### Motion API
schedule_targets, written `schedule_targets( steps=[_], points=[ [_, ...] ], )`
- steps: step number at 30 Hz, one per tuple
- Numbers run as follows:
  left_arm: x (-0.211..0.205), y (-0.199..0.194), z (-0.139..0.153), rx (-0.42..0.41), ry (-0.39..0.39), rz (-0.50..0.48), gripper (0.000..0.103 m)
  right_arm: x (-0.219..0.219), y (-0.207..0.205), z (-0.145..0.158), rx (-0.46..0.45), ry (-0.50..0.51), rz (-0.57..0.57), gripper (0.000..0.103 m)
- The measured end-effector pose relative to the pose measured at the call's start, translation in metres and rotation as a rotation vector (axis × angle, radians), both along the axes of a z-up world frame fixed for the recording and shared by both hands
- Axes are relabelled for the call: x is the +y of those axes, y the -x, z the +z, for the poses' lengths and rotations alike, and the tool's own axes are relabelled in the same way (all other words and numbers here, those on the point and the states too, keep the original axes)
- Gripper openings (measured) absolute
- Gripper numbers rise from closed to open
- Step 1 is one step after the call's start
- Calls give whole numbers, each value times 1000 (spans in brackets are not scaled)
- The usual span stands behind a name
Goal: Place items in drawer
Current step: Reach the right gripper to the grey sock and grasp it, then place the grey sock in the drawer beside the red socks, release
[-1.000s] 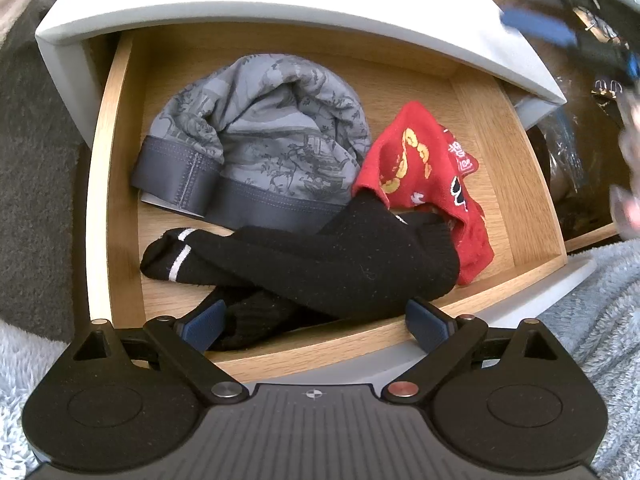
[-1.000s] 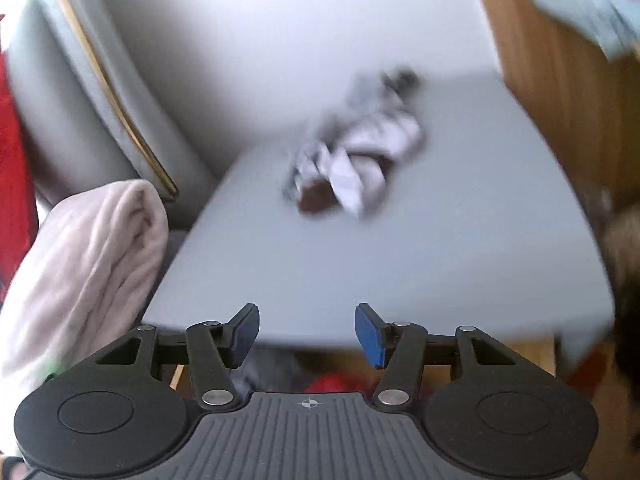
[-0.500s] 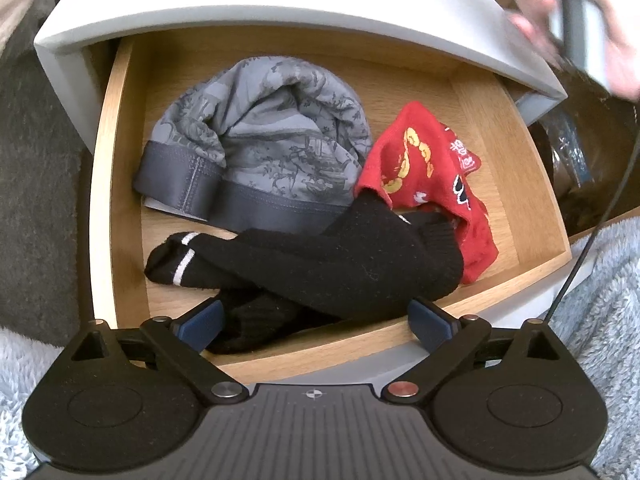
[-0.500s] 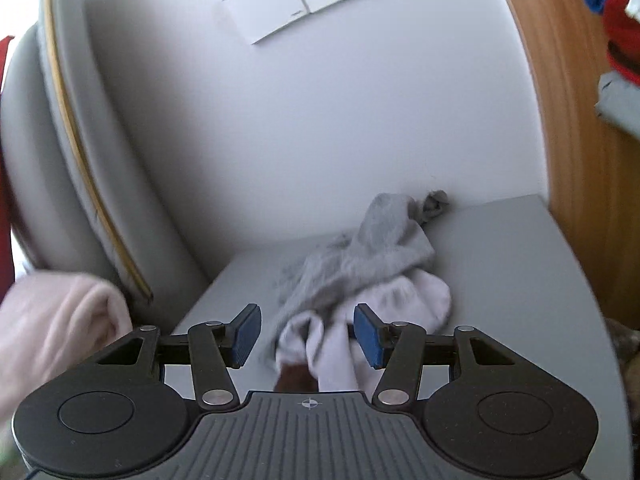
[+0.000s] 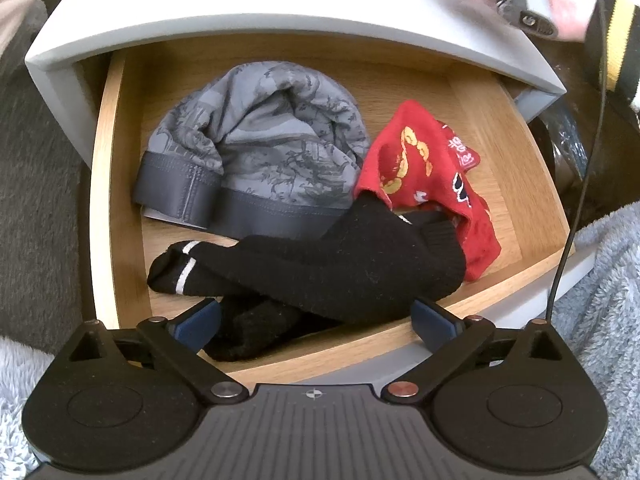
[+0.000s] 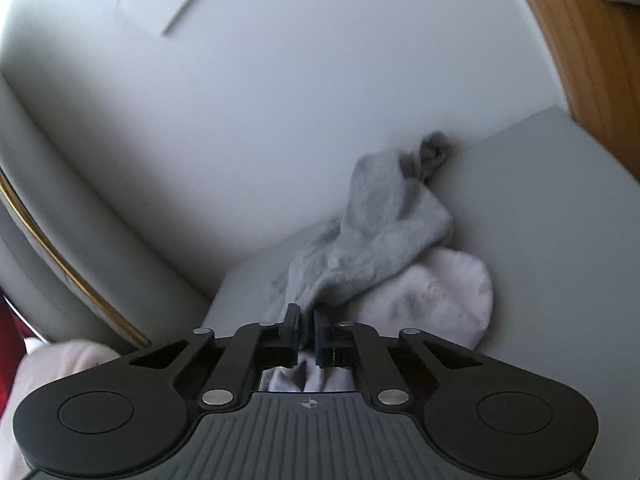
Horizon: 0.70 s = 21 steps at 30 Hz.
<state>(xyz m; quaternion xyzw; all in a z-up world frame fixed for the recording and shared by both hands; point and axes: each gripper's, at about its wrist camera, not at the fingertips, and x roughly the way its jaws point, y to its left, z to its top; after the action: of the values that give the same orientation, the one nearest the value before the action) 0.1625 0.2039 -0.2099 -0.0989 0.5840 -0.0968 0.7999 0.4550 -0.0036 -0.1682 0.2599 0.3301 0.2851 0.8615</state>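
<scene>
Right gripper [image 6: 306, 324] jaws pinch half-hidden grey sock [image 6: 376, 232].

Fluffy pale rug [image 5: 600, 280], dangling black cable [image 5: 576, 208], white wall plate [image 6: 168, 4].

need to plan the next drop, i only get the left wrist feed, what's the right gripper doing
Observer: The right gripper is shut on the grey sock, pinching its near end.
Operator: is the sock off the surface yet
Observer: Cannot tell at the pinch; the rest of it lies on the grey cabinet top, draped over a white sock.
Operator: does the grip catch the white one too
Observer: White fabric shows just behind the fingers, so it may be caught, but I cannot say for sure.
</scene>
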Motion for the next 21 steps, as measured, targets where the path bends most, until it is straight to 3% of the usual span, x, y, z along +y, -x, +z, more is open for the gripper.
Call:
schedule_targets(
  steps=[8,12,16,21],
  points=[
    [0,0,0,3,4,6,103,-21,32,70,-223,-139,76,2],
    [5,1,-4,21,33,30,103,-30,69,91,-240,-131,147,2],
    [5,2,-6,30,40,39,103,-42,113,84,-165,-74,167,2],
    [7,0,-9,49,73,58,103,-58,167,48,55,21,155,2]
  ],
)
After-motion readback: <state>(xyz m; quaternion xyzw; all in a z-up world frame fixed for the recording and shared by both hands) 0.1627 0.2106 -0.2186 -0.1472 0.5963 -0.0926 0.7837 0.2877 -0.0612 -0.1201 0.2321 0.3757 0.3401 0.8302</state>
